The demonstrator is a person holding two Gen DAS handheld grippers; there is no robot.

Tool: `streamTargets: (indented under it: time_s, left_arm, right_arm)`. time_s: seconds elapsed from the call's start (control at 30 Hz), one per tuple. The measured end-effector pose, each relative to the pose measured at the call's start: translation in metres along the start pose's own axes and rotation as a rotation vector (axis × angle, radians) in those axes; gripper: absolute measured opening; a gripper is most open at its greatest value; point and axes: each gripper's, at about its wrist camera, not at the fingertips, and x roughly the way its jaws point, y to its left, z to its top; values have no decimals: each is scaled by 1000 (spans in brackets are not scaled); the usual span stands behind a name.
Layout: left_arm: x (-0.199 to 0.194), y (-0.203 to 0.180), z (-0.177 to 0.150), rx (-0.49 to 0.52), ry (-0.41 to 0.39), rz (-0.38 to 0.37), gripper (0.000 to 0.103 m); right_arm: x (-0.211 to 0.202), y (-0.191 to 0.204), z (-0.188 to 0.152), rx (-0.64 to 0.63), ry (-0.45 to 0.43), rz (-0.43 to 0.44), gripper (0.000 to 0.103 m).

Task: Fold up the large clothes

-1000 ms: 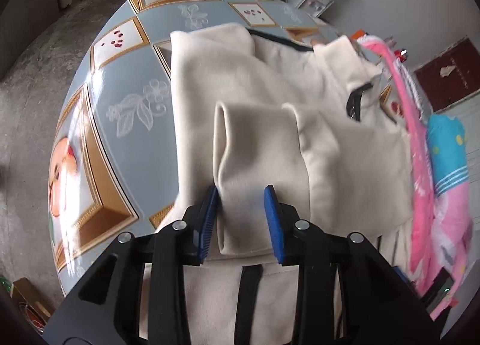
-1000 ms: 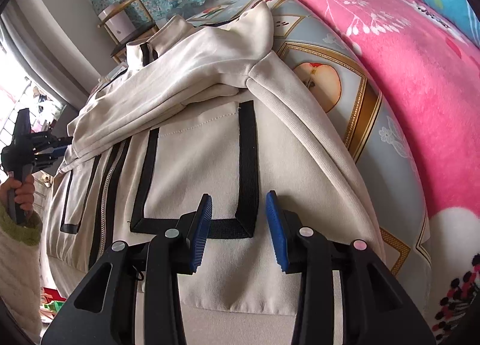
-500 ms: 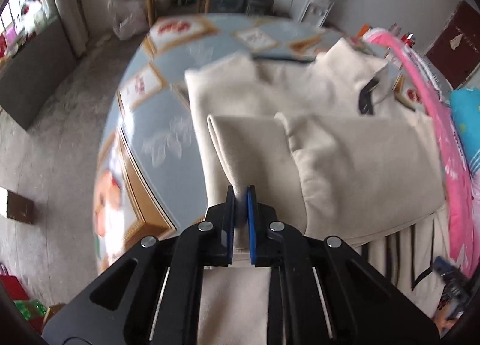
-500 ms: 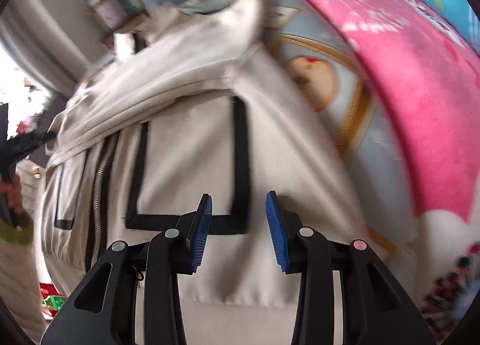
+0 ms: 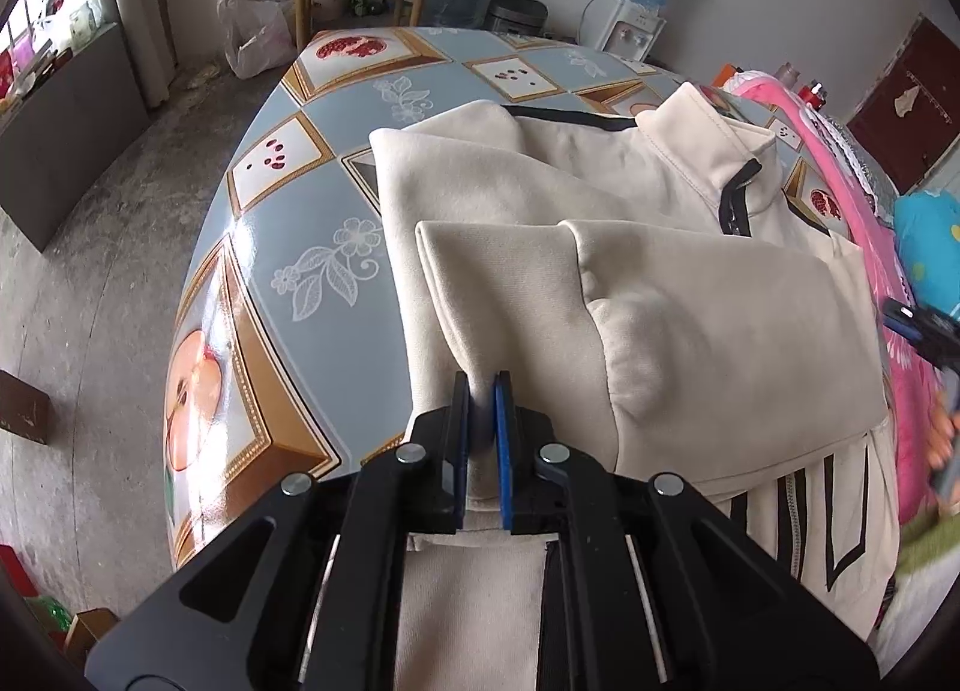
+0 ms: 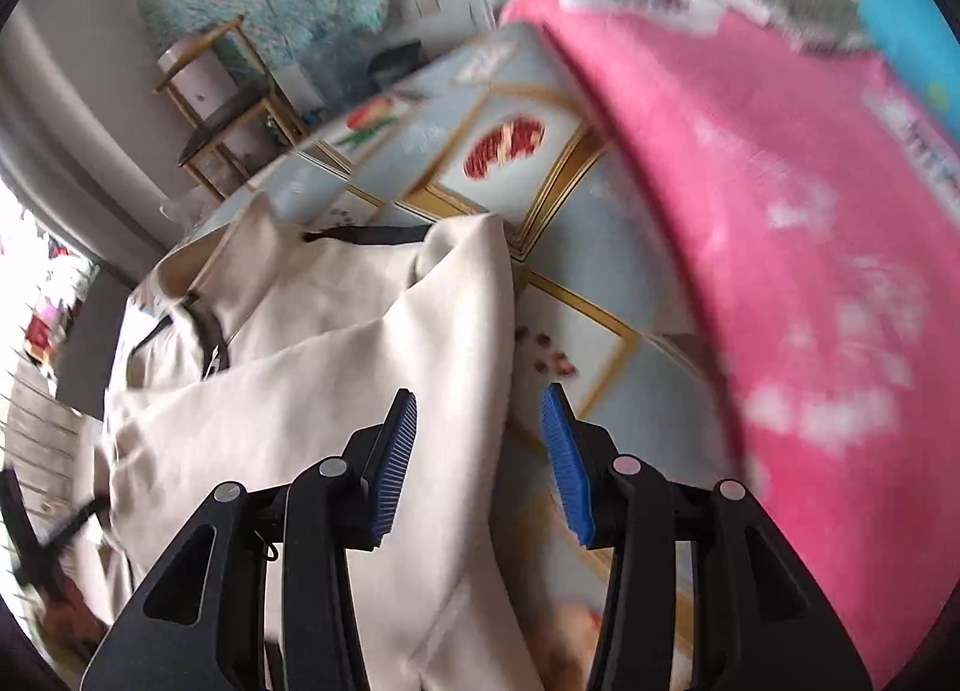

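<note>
- In the left wrist view, the left gripper (image 5: 480, 391) is sitting at the lower centre of the frame, its blue pads clamped tight on a pinched fold of the cream jacket (image 5: 690, 295).
- The fold is belonging to a sleeve (image 5: 504, 271) that is lying doubled over the jacket's body, reaching up from the pads toward the middle of the frame.
- The jacket is spreading across the centre and right of that view on the tabletop (image 5: 300, 211), which is wearing a blue-grey cloth printed with fruit and flowers; the black-trimmed collar (image 5: 714, 138) is pointing to the upper right.
- A pink blanket (image 5: 840, 162) is lying along the right edge of the frame, just beside the jacket.
- In the right wrist view, which is blurred, the right gripper (image 6: 480, 451) is showing at the lower centre with its jaws opening and well apart.
- The jacket's edge (image 6: 468, 391) is running between the two blue pads, nearer the left one; neither pad is pressing on it.
- The jacket (image 6: 300, 391) is filling the left and centre of this frame, while the pink blanket (image 6: 780, 271) is covering the right side.
</note>
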Motion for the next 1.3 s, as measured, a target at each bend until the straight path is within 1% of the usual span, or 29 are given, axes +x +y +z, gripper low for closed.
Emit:
streamTargets:
  time_s: [0.03, 0.07, 0.1, 0.13, 0.17, 0.23, 0.3, 0.37, 0.43, 0.47, 0.5, 0.53, 0.57, 0.6, 0.63, 0.7, 0.77, 0.83, 0.9, 0.93, 0.97, 1.0, 1.03, 1.07, 1.13, 1.17, 1.2, 1.23, 1.3]
  left_arm:
    - [0, 0, -1, 6, -8, -4, 7]
    - [0, 0, -2, 14, -16, -11, 7]
    - [-2, 1, -3, 18, -24, -21, 7]
    - [-4, 3, -3, 19, -34, -34, 7]
    - [-7, 5, -3, 17, -48, -50, 7]
    - [-9, 8, -4, 13, -55, -63, 7]
    - [-3, 8, -4, 13, -42, -56, 7]
    - [2, 6, -5, 23, -38, -41, 7]
    - [3, 4, -4, 33, -47, -40, 8]
    - [3, 5, -3, 32, -48, -40, 9]
    - [2, 6, -3, 28, -50, -39, 11]
    - [-1, 8, -3, 20, -56, -42, 12]
    - [-7, 10, -2, 11, -72, -36, 12]
    - [-12, 10, -1, 12, -91, -22, 12]
    - [-20, 9, 1, 25, -122, -3, 12]
    - [-31, 3, 6, 56, -171, 1, 12]
    - [-33, -9, 13, 91, -183, -23, 12]
    - [-23, -25, 18, 133, -143, -27, 12]
    - [-1, -35, 19, 158, -65, -8, 12]
    - [12, -36, 17, 156, -28, 24, 12]
    - [24, -32, 15, 144, 2, 40, 12]
    - [22, -29, 13, 134, -24, 26, 12]
    - [21, -26, 12, 128, -25, 13, 12]
    - [20, -24, 12, 121, -23, 14, 12]
    - [15, -24, 12, 119, -18, 32, 12]
    - [10, -26, 13, 133, -31, 58, 12]
    - [5, -30, 13, 147, -49, 66, 12]
    - [-2, -35, 13, 164, -73, 52, 12]
    - [-10, -50, 16, 197, -94, 1, 12]
  right_arm:
    - [9, 1, 3, -5, 12, 4, 21]
    - [18, 4, 4, -21, 22, 1, 11]
    - [22, 6, 4, -35, 28, -4, 7]
    - [20, 9, 4, -41, 13, -5, 6]
    - [11, 12, 3, -43, -15, -33, 6]
    - [0, 12, 2, -38, -56, -58, 6]
    - [1, 13, 0, -52, -73, -87, 6]
    - [14, 11, -1, -69, -57, -136, 6]
    - [27, 10, -3, -92, -37, -167, 7]
    - [27, 10, -3, -100, -33, -169, 8]
    - [23, 10, -2, -104, -33, -166, 16]
    - [14, 10, -2, -102, -36, -186, 30]
    - [5, 10, -2, -101, -51, -217, 36]
    - [-8, 11, -3, -101, -85, -244, 41]
    - [-18, 12, -4, -101, -111, -249, 41]
    - [-40, 20, -12, -119, -153, -231, 41]
    - [-51, 39, -25, -182, -153, -159, 42]
    - [-47, 65, -47, -275, -107, -64, 42]
    - [-37, 79, -65, -321, -55, -13, 42]
    - [-28, 82, -76, -338, -27, -8, 42]
    - [-21, 81, -84, -345, -10, -24, 42]
    - [-12, 78, -92, -350, 16, -52, 42]
    - [-2, 71, -100, -349, 42, -83, 44]
    - [-4, 66, -104, -346, 11, -65, 48]
    - [-10, 57, -103, -310, 27, -54, 49]
    - [-11, 57, -101, -296, 35, -55, 49]
    - [-16, 58, -97, -289, 35, -63, 49]
    - [-22, 62, -95, -295, 18, -58, 49]
    - [-32, 78, -89, -314, -20, 6, 49]
